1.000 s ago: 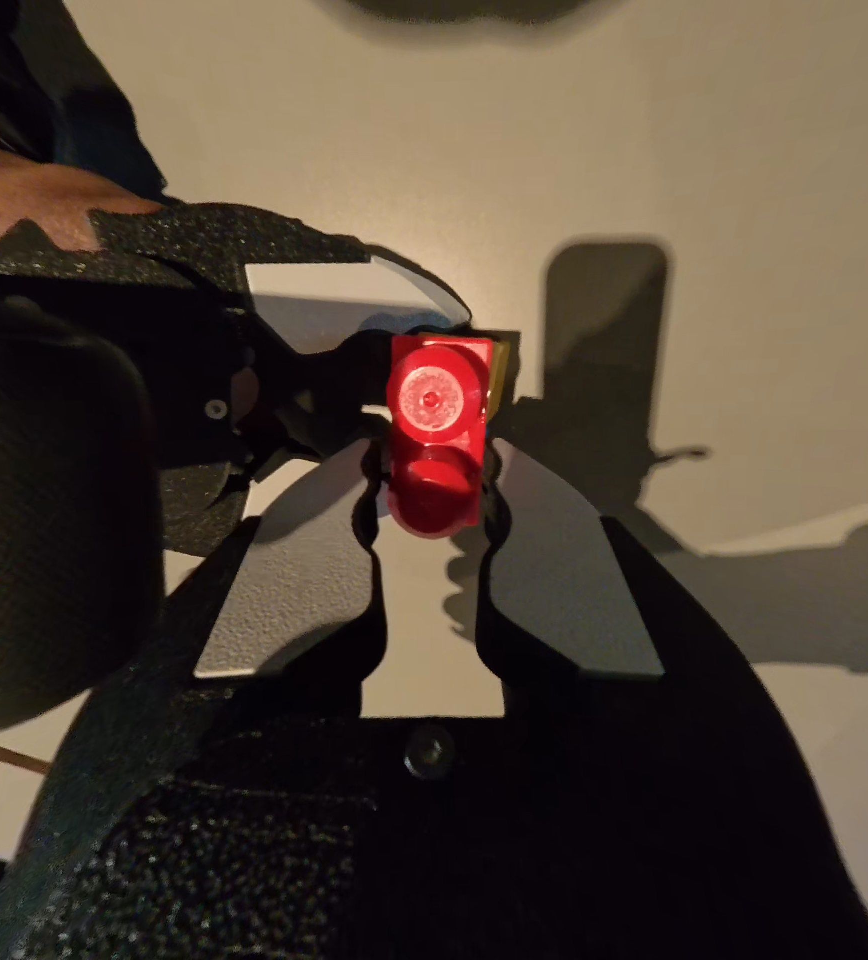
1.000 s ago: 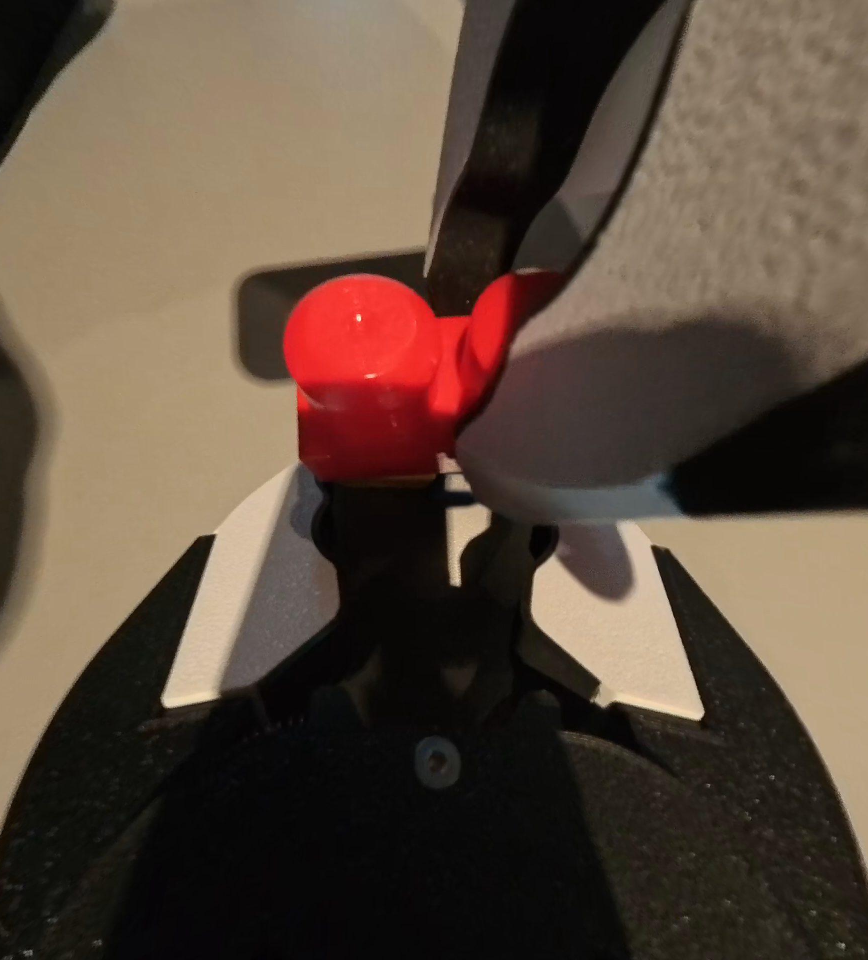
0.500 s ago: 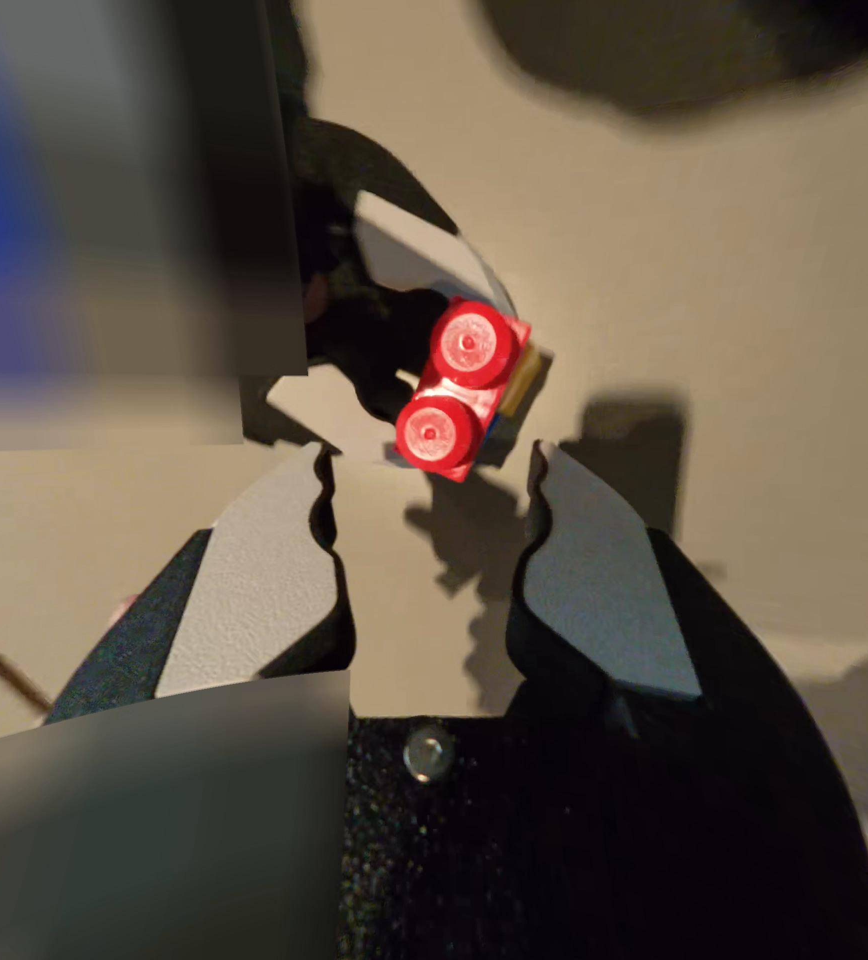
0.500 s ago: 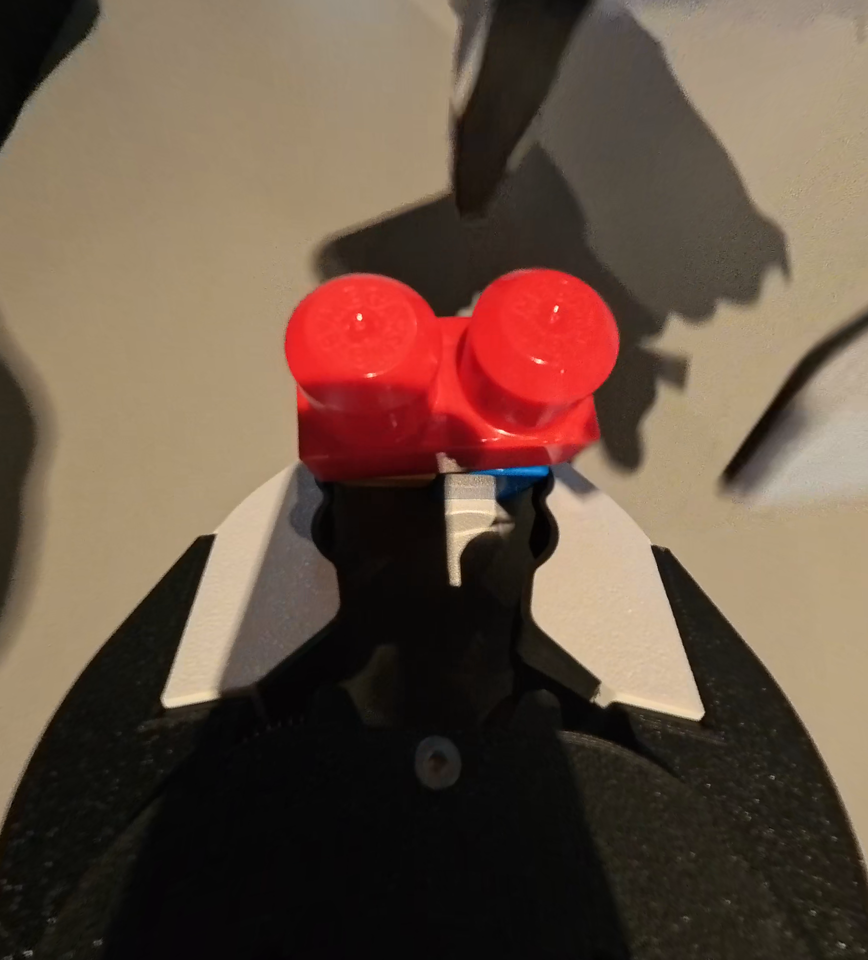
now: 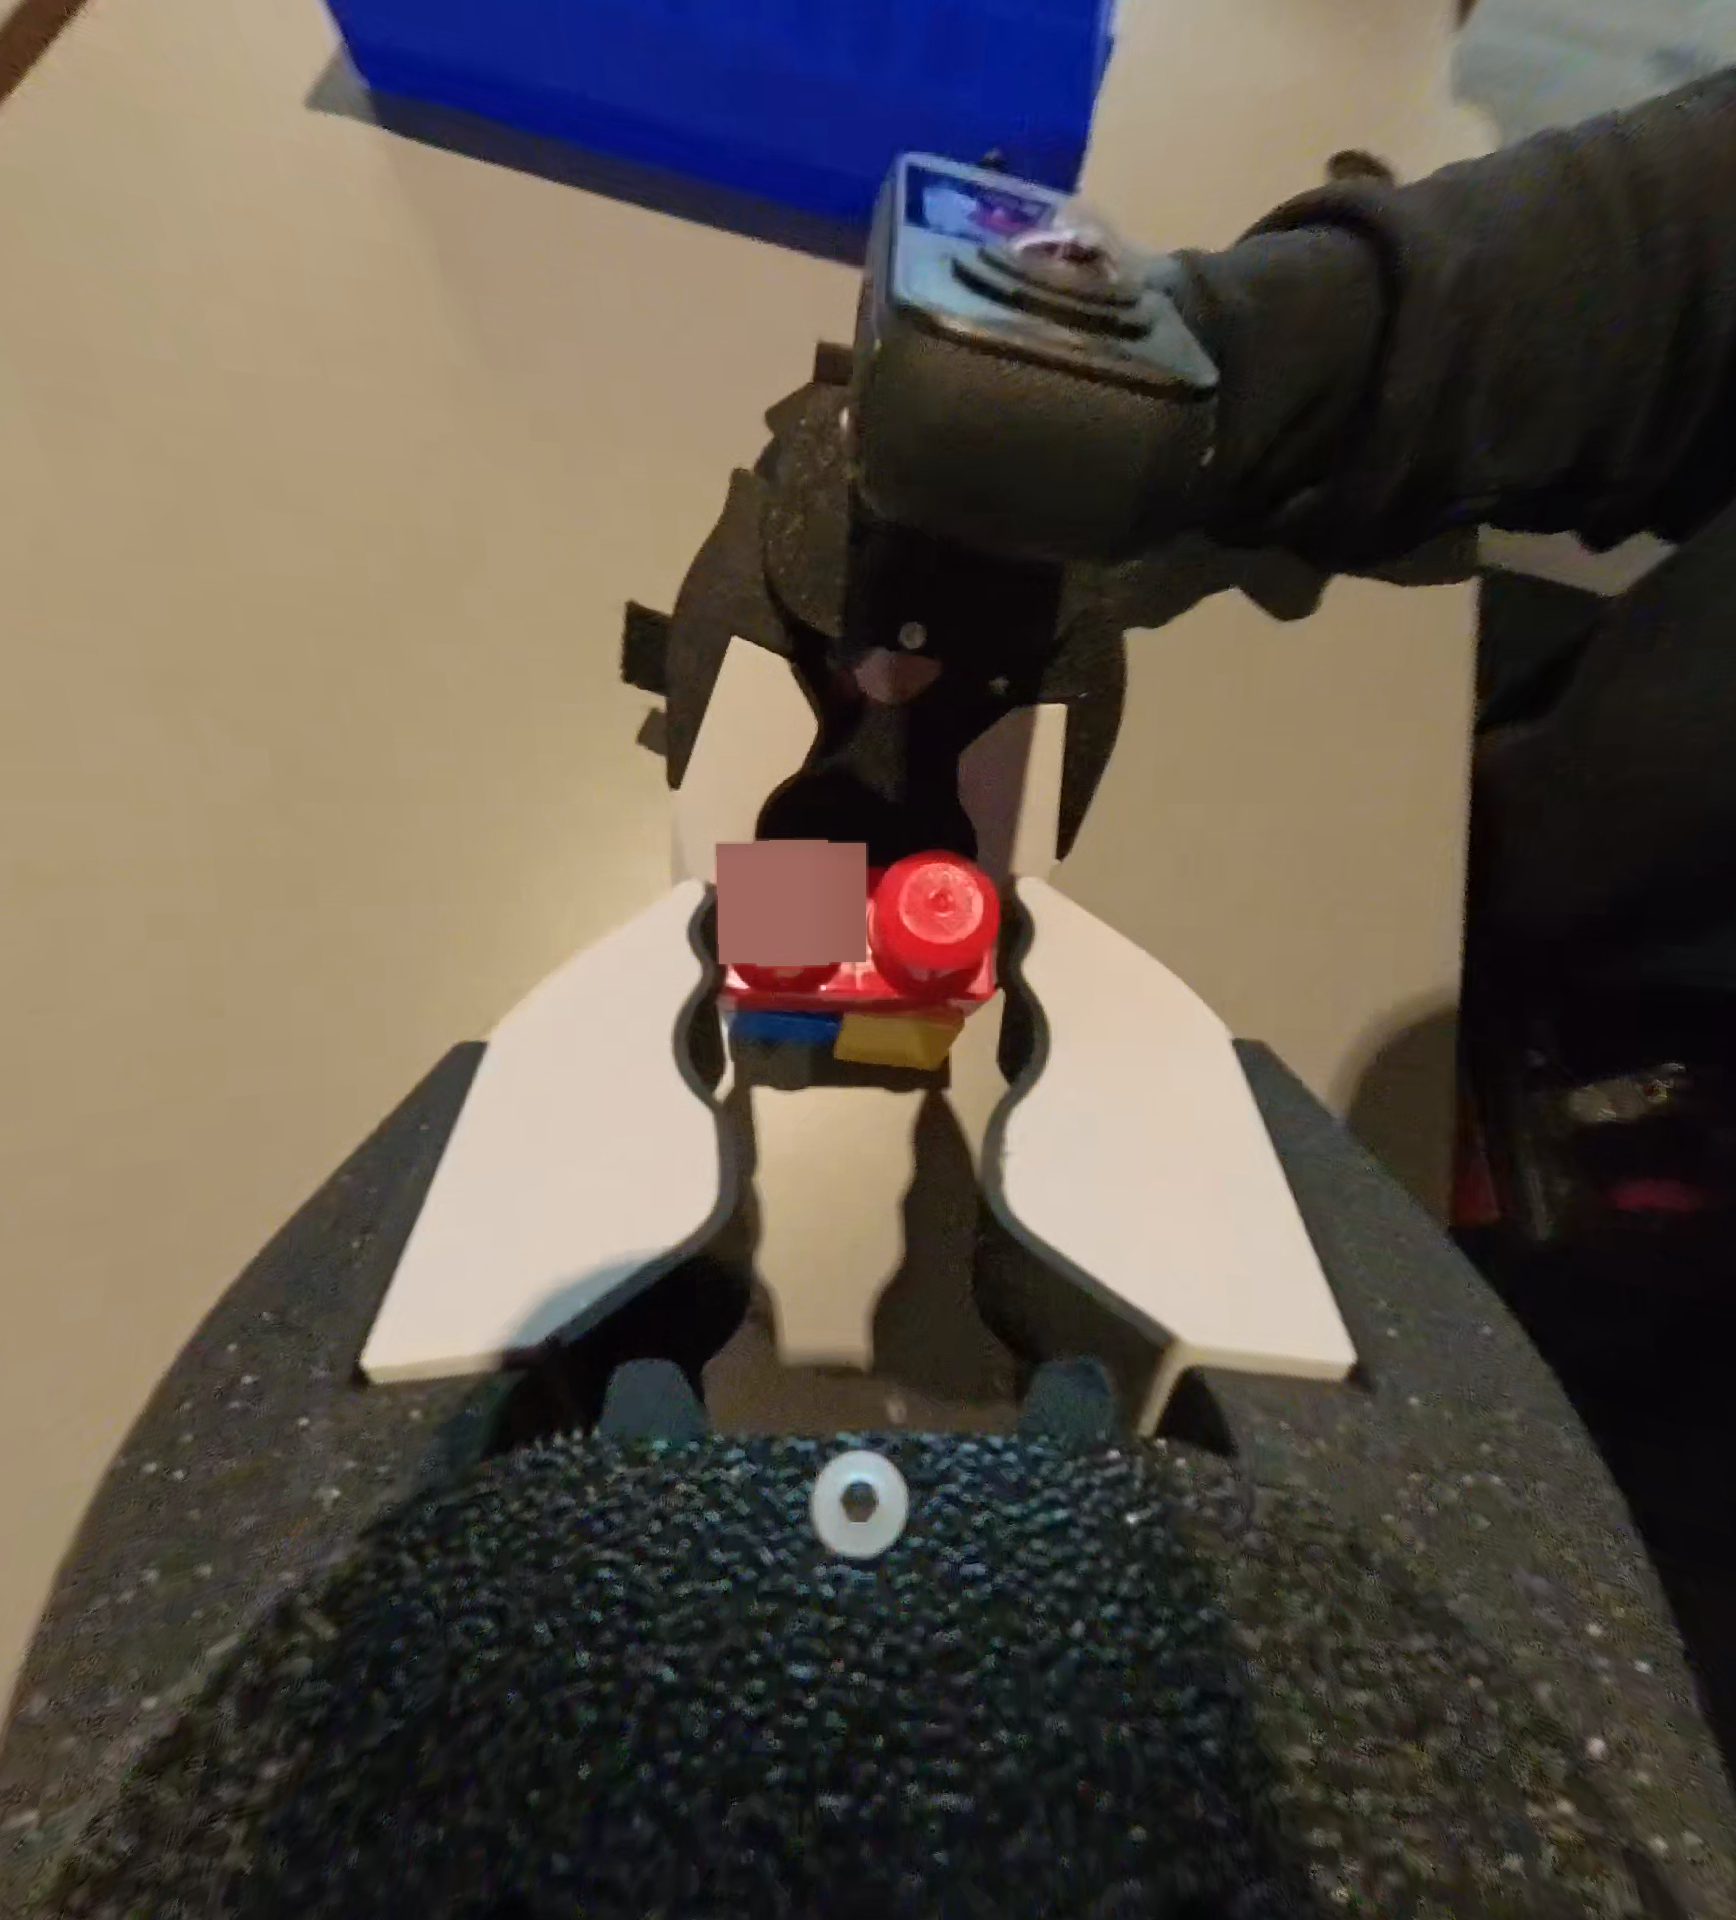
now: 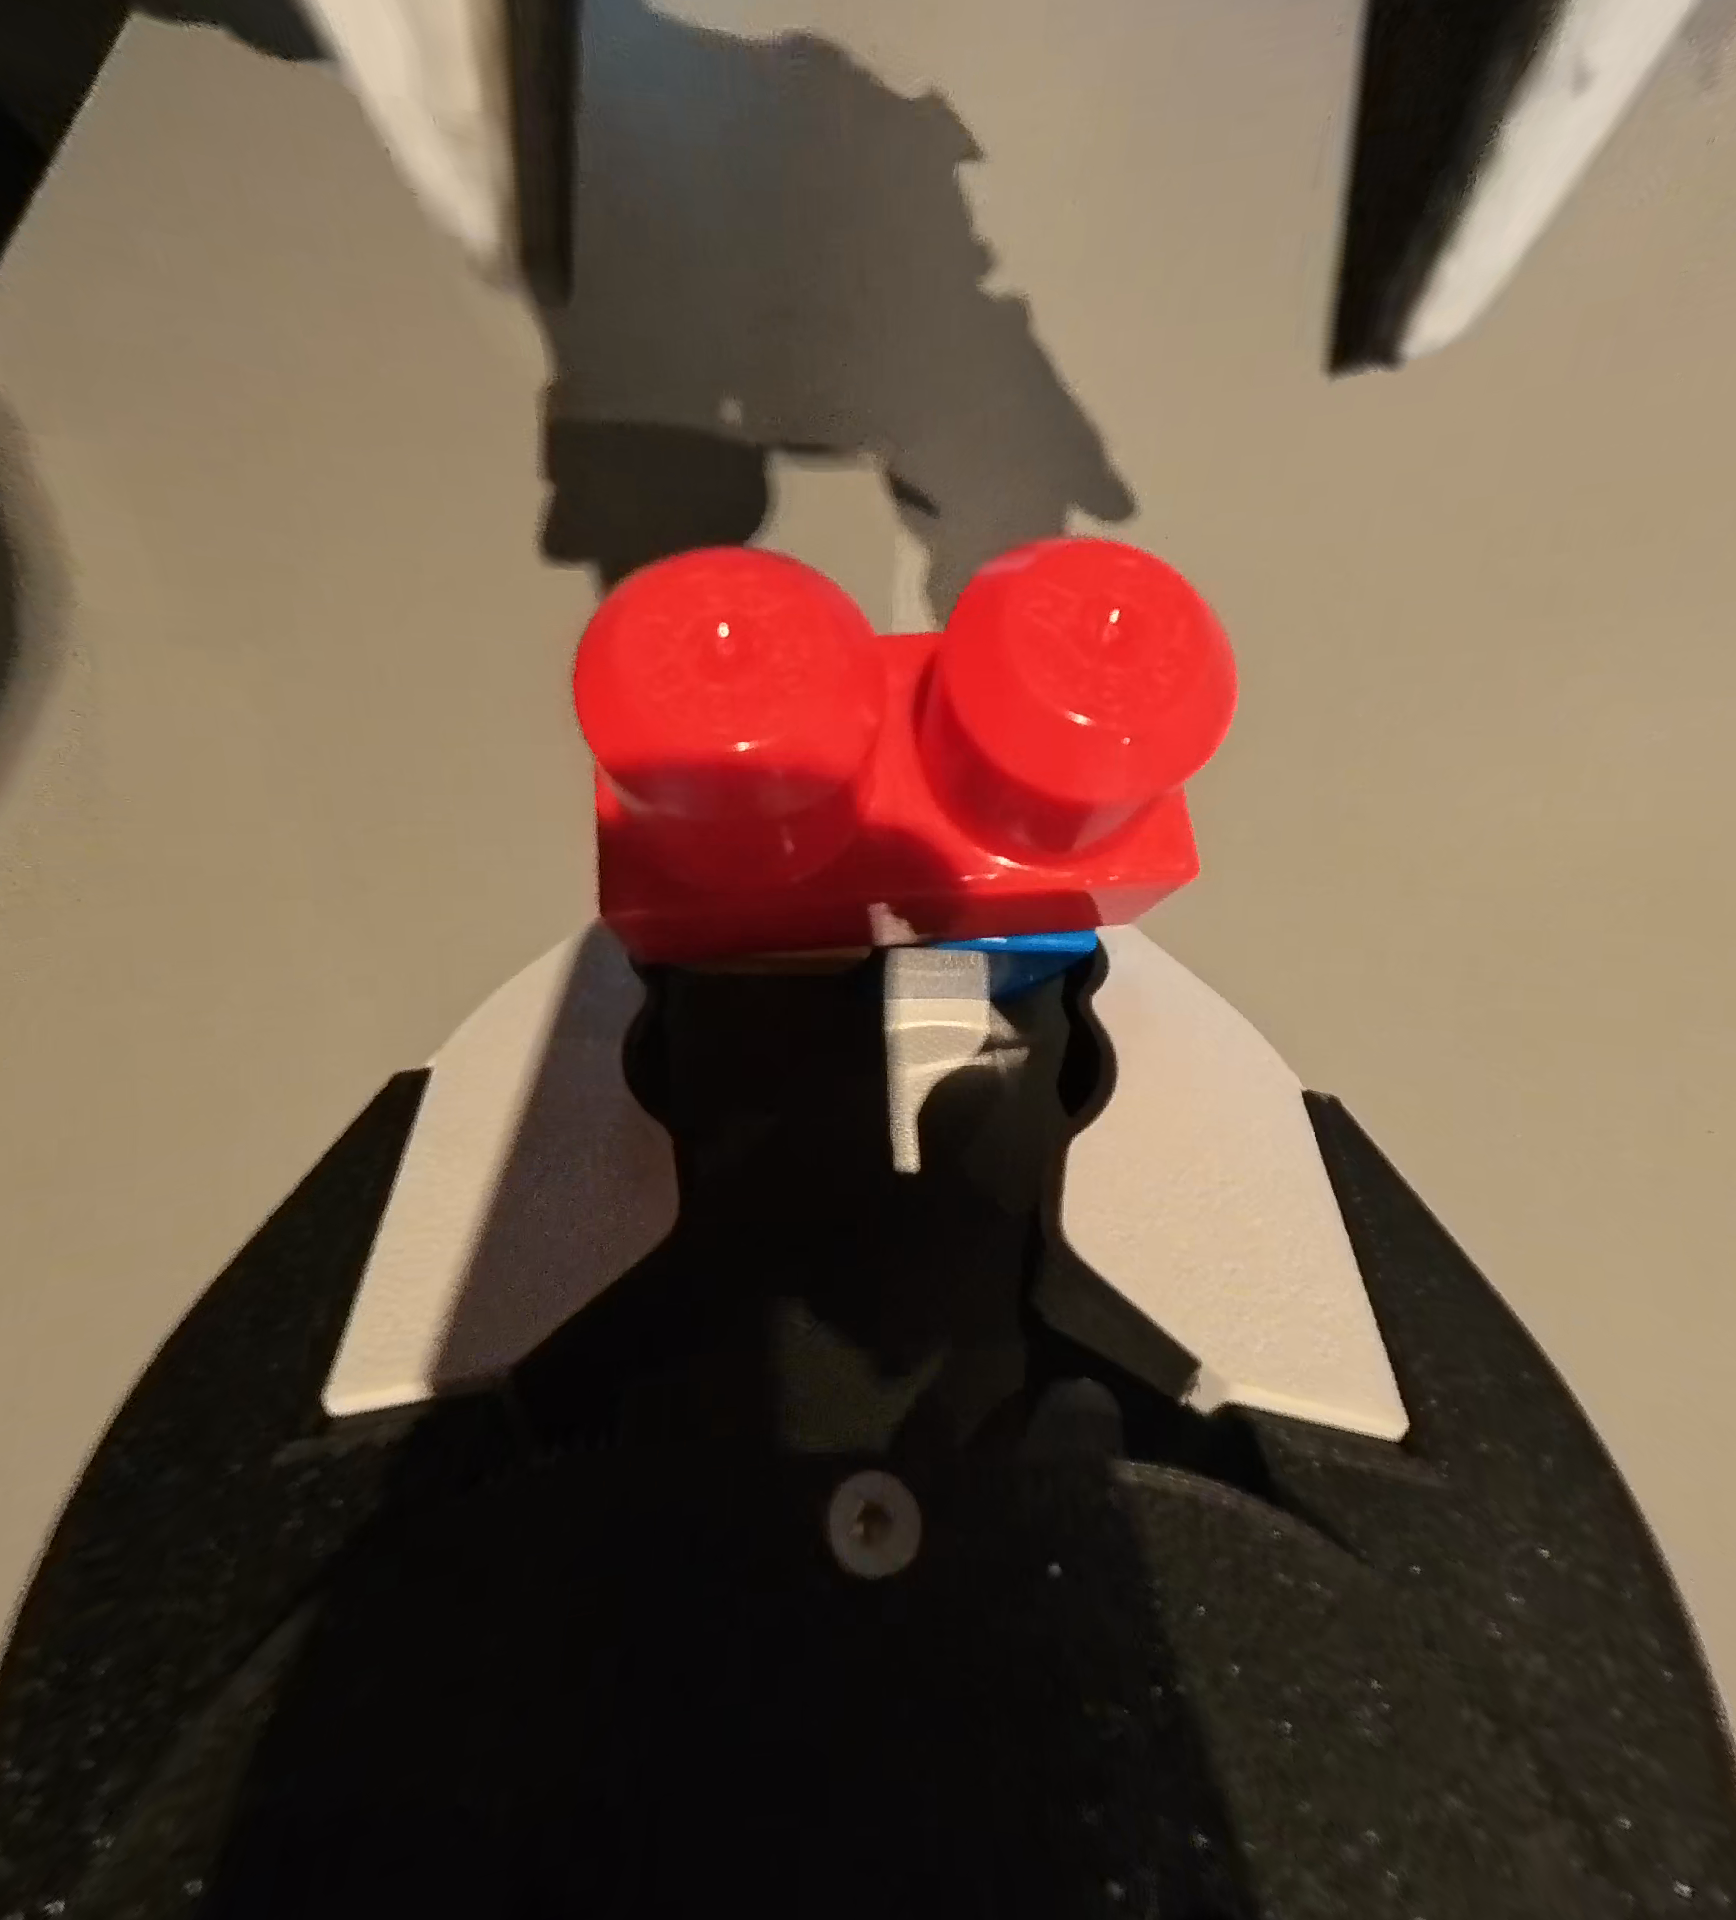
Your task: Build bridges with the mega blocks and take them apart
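- Right gripper (image 6: 869, 977): jaws drawn narrow around the legs of the bridge (image 5: 874, 997), pinching the blue block (image 5: 781, 1029) and yellow block (image 5: 895, 1039) together from the far side.
- Red block (image 6: 895, 821) sitting across both legs, studs up, directly ahead of both cameras, near the middle of the counter (image 5: 220, 623).
- Left gripper (image 5: 859, 904): jaws spread wide, empty, one on each side of the red block, close but seemingly not touching.
- Hard to tell whether the legs rest on the counter or hang just above it.
- Likely step: closing on the red block to pull it off.
- Risk: closing too low and catching the blue or yellow leg along with the red, so nothing separates.
- Risk: pulling at an angle and levering one leg out of the far grip, since only a squeeze keeps the two legs together.
- Risk: pinching only the rounded studs and slipping off under the pull.
- Risk: the two sets of jaws colliding, given the tight crowding around one small stack.
- Blue box (image 5: 718, 94) at the far edge and the dark sleeve (image 5: 1466, 364) at the right, both well apart from the work.
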